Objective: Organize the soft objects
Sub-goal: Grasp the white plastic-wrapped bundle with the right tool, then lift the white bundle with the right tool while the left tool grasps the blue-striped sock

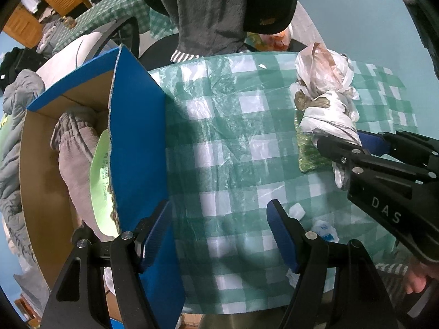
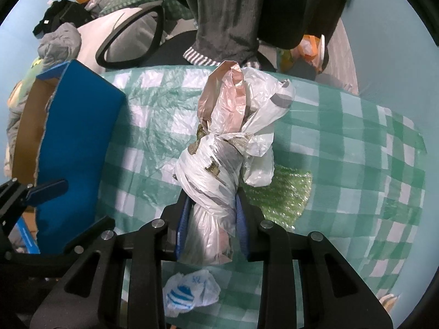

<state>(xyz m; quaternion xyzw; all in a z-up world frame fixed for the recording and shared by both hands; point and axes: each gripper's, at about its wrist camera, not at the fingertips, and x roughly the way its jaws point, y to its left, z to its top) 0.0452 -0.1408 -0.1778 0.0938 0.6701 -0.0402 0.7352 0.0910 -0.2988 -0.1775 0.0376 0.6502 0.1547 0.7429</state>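
Note:
My right gripper (image 2: 211, 203) is shut on a knotted bundle of white and pink plastic bags (image 2: 219, 161), held over the green checked tablecloth (image 2: 343, 164). The bundle also shows in the left wrist view (image 1: 326, 101), with the right gripper (image 1: 345, 145) at its lower end. My left gripper (image 1: 219, 219) is open and empty, its left finger close to the blue wall of a cardboard box (image 1: 137, 137). The box holds grey cloth (image 1: 76, 159) and a pale green pack (image 1: 100, 181).
A green bubble-wrap piece (image 2: 279, 194) lies under the bundle. A small white and blue bag (image 2: 189, 293) lies near the table's front edge. A person in grey clothes (image 2: 225, 13) sits behind the table. An office chair (image 2: 129, 41) stands left.

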